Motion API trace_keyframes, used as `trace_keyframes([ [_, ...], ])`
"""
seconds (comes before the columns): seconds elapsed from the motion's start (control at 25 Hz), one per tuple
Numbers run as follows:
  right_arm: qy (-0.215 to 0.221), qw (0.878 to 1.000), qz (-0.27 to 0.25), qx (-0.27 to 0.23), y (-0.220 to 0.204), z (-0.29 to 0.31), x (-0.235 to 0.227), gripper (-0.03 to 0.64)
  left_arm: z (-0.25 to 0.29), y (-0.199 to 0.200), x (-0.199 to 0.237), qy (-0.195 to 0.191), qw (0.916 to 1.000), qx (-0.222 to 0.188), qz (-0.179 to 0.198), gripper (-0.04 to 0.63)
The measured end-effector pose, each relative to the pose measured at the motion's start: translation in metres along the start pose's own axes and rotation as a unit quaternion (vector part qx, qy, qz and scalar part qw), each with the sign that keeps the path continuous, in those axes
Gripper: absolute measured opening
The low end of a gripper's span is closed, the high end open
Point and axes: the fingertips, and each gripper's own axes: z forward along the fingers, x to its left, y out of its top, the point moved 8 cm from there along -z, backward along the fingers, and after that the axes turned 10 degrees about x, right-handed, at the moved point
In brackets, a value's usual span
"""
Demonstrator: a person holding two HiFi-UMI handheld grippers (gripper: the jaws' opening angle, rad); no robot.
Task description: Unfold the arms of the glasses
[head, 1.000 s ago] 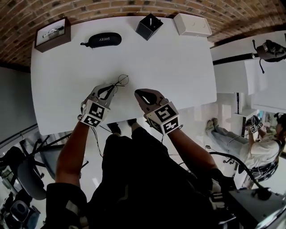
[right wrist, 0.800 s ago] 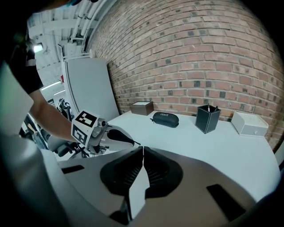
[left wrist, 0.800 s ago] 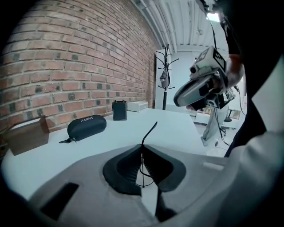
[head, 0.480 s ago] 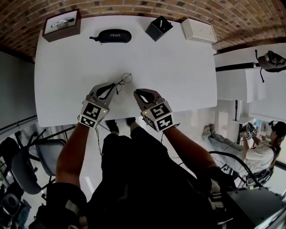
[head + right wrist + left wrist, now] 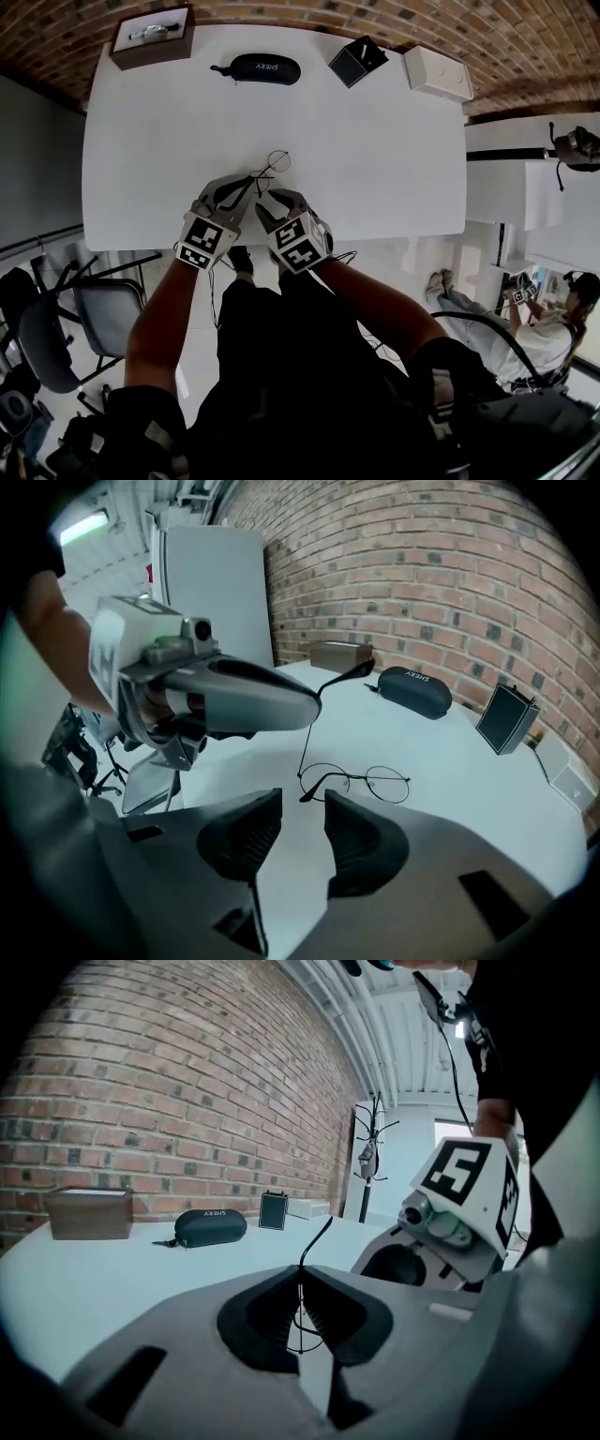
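Note:
Thin wire-rimmed glasses (image 5: 273, 167) (image 5: 364, 782) lie on the white table (image 5: 375, 159) near its front edge. My left gripper (image 5: 242, 187) (image 5: 300, 1283) is shut on one of their thin arms, whose dark tip (image 5: 319, 1234) sticks up past the jaws. In the right gripper view that arm runs from the left gripper's tip (image 5: 314, 703) down to the frame. My right gripper (image 5: 265, 200) (image 5: 302, 808) sits close beside the left one, pointing down at the glasses. Its jaws are opening. The other arm's tip (image 5: 307, 796) lies just ahead of the gap, and the pads are not on it.
Along the table's far edge stand a brown box (image 5: 152, 36), a black glasses case (image 5: 264, 67), a small black box (image 5: 356, 61) and a white box (image 5: 438, 72). A chair (image 5: 89, 319) stands below the table's left front. A person sits at the lower right.
My right gripper has moved left and down, close beside the left gripper and over the glasses, and its jaws have gone from shut to open. The left gripper keeps its hold on the arm.

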Motion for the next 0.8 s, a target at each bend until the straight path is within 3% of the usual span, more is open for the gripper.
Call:
trace_keyframes([
  [0.32, -0.036, 0.998, -0.048, 0.016, 0.006, 0.024, 0.008, 0.121, -0.007, -0.004, 0.0, 0.006, 1.0, 0.0, -0.002, 0.021],
  [0.64, -0.063, 0.992, -0.109, 0.021, 0.01, 0.031, 0.018, 0.062, -0.009, -0.004, 0.003, 0.005, 1.0, -0.001, -0.005, 0.021],
  [0.8, -0.064, 0.992, -0.107, 0.012, 0.011, 0.026, 0.016, 0.043, -0.01, -0.006, 0.003, 0.004, 1.0, 0.0, -0.001, 0.021],
])
